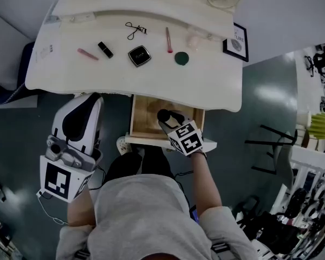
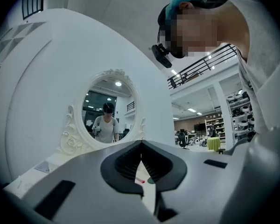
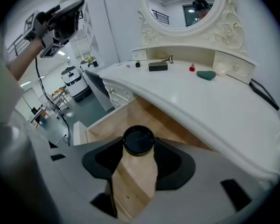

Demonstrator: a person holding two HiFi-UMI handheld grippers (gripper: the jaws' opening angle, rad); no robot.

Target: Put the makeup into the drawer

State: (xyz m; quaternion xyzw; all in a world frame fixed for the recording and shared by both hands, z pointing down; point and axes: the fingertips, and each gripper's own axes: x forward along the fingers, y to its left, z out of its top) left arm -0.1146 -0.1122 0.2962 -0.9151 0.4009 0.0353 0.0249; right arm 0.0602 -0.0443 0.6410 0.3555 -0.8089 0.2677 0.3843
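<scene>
My right gripper (image 1: 169, 116) is shut on a small round black makeup pot (image 3: 139, 140) and holds it over the open wooden drawer (image 1: 146, 112) under the white vanity table (image 1: 216, 85). On the tabletop lie a pink tube (image 1: 88, 54), a black lipstick (image 1: 105, 49), an eyelash curler (image 1: 135, 30), a black compact (image 1: 139, 56), a pink pencil (image 1: 168, 39) and a green round compact (image 1: 181, 58). My left gripper (image 1: 91, 98) hangs off the table's front left with its pads together and nothing between them.
A clear jar (image 1: 194, 38) and a framed picture (image 1: 235, 42) stand at the table's back right. An ornate oval mirror (image 2: 107, 108) rises behind the tabletop. A black stool (image 1: 271, 140) and shelves stand to the right on the floor.
</scene>
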